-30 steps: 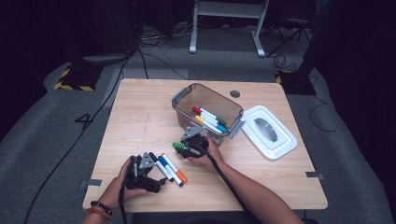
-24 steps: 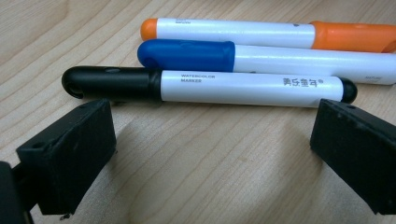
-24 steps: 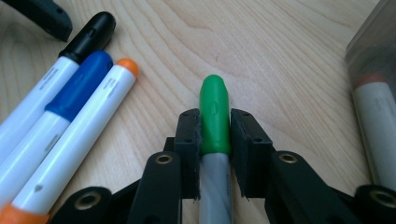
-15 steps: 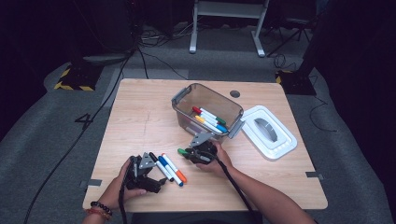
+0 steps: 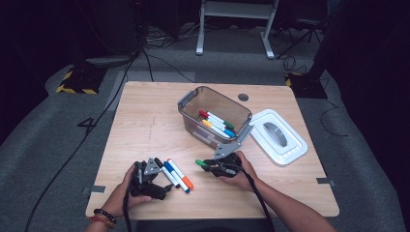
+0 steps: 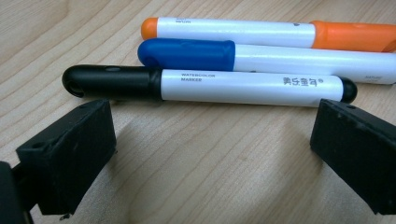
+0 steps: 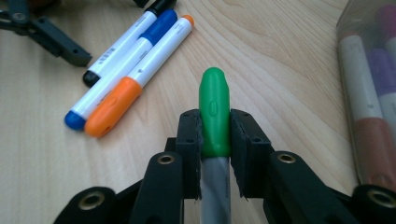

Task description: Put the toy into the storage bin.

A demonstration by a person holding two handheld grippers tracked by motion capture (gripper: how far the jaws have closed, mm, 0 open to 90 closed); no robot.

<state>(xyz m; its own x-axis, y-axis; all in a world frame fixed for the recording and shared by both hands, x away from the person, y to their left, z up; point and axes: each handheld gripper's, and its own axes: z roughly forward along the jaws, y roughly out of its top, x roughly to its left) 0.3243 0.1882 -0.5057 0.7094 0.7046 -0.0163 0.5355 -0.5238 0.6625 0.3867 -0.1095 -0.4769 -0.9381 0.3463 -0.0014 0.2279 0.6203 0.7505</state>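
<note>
Right hand-held gripper (image 7: 215,135) clamps green marker (image 7: 214,109), left hand-held gripper (image 6: 210,154) gapes empty by black marker (image 6: 205,85); next: carry green to clear bin (image 5: 193,99).

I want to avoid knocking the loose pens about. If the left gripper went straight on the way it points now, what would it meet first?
Most likely the black marker: it lies crosswise just ahead of the open left gripper, with the blue marker and orange marker behind it. How near it lies is hard to judge.
</note>
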